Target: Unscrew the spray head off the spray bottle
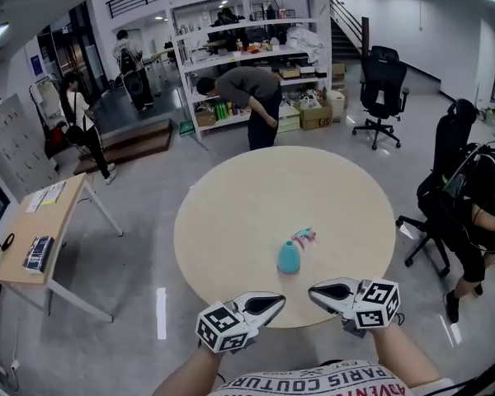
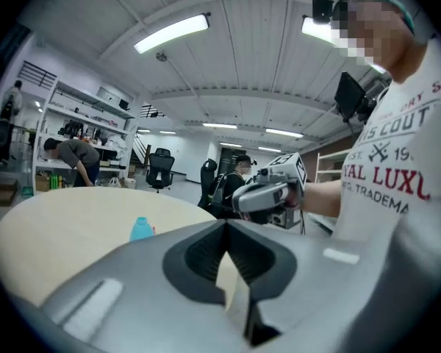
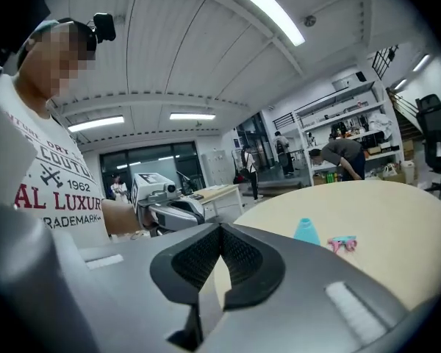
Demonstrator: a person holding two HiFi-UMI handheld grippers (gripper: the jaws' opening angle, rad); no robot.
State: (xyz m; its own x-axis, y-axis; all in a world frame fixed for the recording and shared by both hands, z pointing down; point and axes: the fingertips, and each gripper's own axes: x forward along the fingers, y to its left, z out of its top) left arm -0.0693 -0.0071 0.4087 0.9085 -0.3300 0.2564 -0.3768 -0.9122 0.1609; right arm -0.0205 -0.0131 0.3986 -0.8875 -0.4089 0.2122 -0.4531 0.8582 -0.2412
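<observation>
Small teal plastic spray bottle [image 1: 289, 256] stands upright on the round beige table [image 1: 231, 213], its pink-and-teal spray head [image 1: 303, 237] lying just beside it at 1 o'clock. My left claw [image 1: 274, 303] and right claw [image 1: 318, 290], both clenched on nothing, hover at 6 o'clock

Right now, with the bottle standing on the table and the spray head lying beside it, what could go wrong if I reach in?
1. The bottle stands with no head on it; a knock could tip it and spill whatever is inside.
2. The spray head lies just beyond it, so reaching for one may push the other.
3. The left tool and right tool are both shut and empty; approaching like this would probably shove, not grasp.
</observation>
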